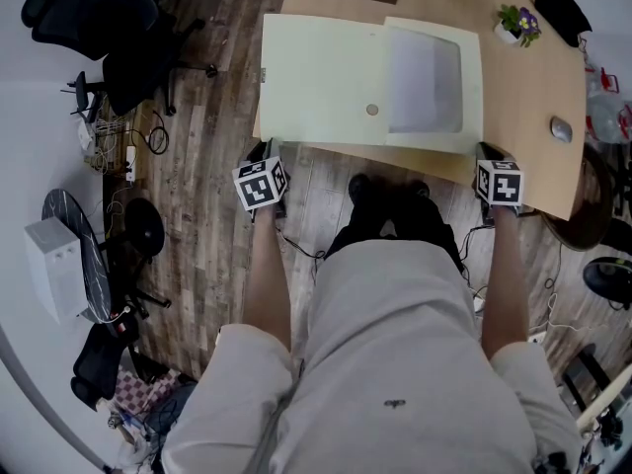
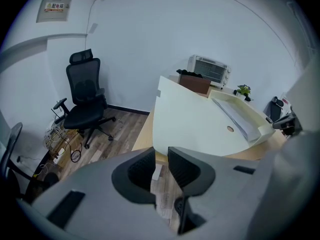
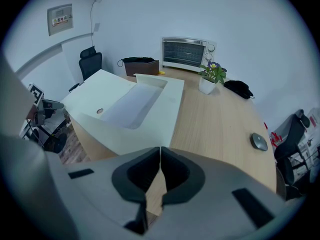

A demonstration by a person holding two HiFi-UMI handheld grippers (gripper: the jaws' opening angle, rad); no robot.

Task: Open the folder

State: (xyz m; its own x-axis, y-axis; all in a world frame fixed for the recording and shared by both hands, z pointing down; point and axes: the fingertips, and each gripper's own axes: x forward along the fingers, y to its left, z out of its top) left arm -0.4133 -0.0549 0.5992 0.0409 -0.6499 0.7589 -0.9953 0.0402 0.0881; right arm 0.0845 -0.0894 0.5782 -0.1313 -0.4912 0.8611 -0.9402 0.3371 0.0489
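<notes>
Left hand-held gripper (image 2: 161, 159) parted, empty, right hand-held gripper (image 3: 160, 156) clenched, cream folder (image 1: 326, 77), wall sign (image 2: 55, 5) unreadable

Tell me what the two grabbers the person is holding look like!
Each one is a chunky grey tool. The left gripper and the right gripper both end in two jaws lined with black bumpy pads. On top of each sits a white cube with black square patterns. The person wears pale clothes and dark shoes. No sleeves cover the forearms.
</notes>
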